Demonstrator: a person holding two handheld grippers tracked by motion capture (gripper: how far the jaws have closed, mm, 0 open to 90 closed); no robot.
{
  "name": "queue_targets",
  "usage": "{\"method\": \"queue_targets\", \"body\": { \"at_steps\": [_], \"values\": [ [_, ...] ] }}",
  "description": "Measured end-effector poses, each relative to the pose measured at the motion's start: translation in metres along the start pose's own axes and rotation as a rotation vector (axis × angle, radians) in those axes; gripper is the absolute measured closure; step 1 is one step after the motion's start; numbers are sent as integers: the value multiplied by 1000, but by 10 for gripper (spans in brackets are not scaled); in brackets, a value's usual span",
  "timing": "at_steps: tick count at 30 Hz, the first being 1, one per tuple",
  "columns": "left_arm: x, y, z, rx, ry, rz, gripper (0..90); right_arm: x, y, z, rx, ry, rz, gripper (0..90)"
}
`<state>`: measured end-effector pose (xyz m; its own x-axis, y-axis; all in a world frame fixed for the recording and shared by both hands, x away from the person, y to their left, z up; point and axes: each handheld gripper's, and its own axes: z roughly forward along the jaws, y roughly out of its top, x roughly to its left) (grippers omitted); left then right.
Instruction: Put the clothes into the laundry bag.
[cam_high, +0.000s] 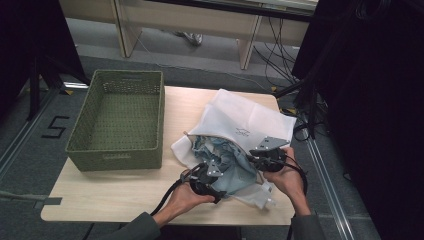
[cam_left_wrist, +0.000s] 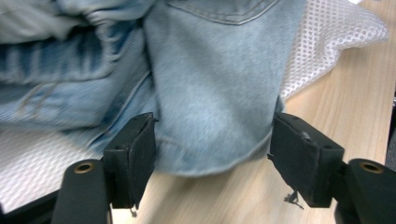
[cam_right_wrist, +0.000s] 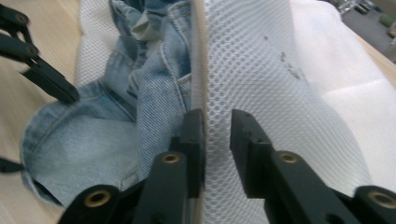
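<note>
A white mesh laundry bag (cam_high: 242, 117) lies on the right half of the table, and light blue denim jeans (cam_high: 227, 157) spill from its mouth toward me. My left gripper (cam_high: 212, 169) is at the near hem of the jeans (cam_left_wrist: 210, 93). Its jaws stand wide open (cam_left_wrist: 212, 149) with a fold of denim between them, and the pads do not press it. My right gripper (cam_high: 256, 157) is at the bag's opening edge. Its jaws (cam_right_wrist: 217, 135) stand a little apart with the mesh (cam_right_wrist: 261, 79) and its beige rim between them. The jeans (cam_right_wrist: 93, 140) lie to its left.
A green woven basket (cam_high: 120, 120) with nothing in it stands on the left half of the wooden table (cam_high: 115, 195). Black stands and cables are off the table's right edge. The floor lies beyond the far edge.
</note>
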<state>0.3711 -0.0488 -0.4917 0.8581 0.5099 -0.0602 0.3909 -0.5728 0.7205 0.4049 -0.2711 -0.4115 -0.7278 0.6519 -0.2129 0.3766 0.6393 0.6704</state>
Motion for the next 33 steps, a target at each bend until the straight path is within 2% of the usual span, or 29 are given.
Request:
{"method": "queue_targets", "body": {
  "at_steps": [2,3,5,6,7,8,9,10,11,12,13,14,15,16,17,18,19,20,22,24,25,27,28,29,31,32,33],
  "values": [
    [-2,5,6,-20,-9,6,299,0,0,4,-2,32,-22,853],
    [-4,8,10,-21,-13,-2,298,1,0,5,-1,31,-8,866],
    [-6,13,18,-48,-19,1,301,1,-1,5,-4,43,-24,889],
    [-8,15,23,-47,-21,-1,302,1,0,4,-8,51,-4,897],
    [-9,17,29,-34,-16,7,303,1,0,4,-12,52,-9,900],
    [-10,20,34,-13,-2,31,327,0,0,2,-10,56,-11,900],
    [-10,22,41,1,9,56,475,1,0,1,-9,53,10,900],
    [-8,25,46,18,31,84,556,-1,0,-1,-17,61,14,900],
    [-8,30,52,5,37,12,639,-2,1,-4,-28,57,12,900],
    [-6,34,54,-8,46,-19,713,-3,2,-9,-40,61,14,900],
    [-2,42,58,-12,68,-25,745,-2,4,-13,-37,64,39,900],
    [0,46,59,-36,85,-39,777,-4,6,-17,-56,64,10,900],
    [8,55,57,-53,125,-49,792,-4,7,-20,-57,62,13,900],
    [12,60,56,-69,122,-71,801,-5,8,-23,-64,52,6,900],
    [19,67,56,-91,123,-113,803,-5,9,-26,-72,55,2,900],
    [24,70,55,-94,132,-114,806,-5,9,-29,-76,52,27,900],
    [32,75,57,-109,139,-146,807,-8,9,-31,-86,58,15,900],
    [35,77,58,-122,145,-167,807,-8,8,-33,-89,62,41,900],
    [38,77,68,-154,146,-191,801,-9,7,-33,-91,68,35,900],
    [38,74,75,-123,139,-198,762,-7,5,-29,-63,66,42,900],
    [35,74,76,-121,128,-194,717,-5,3,-25,-44,71,51,900],
    [31,73,73,-114,105,-176,596,-6,-2,-19,-37,78,42,900],
    [29,73,68,-103,84,-165,542,-6,-3,-17,-32,86,60,900],
    [27,72,64,-100,75,-146,471,-8,-5,-15,-41,80,44,900],
    [24,69,52,-89,81,-91,402,-8,-6,-16,-31,85,73,900],
    [23,65,43,-88,64,-68,383,-8,-7,-16,-32,88,64,900],
    [23,61,35,-96,64,-70,351,-7,-7,-15,-32,84,69,900]
  ]
}}
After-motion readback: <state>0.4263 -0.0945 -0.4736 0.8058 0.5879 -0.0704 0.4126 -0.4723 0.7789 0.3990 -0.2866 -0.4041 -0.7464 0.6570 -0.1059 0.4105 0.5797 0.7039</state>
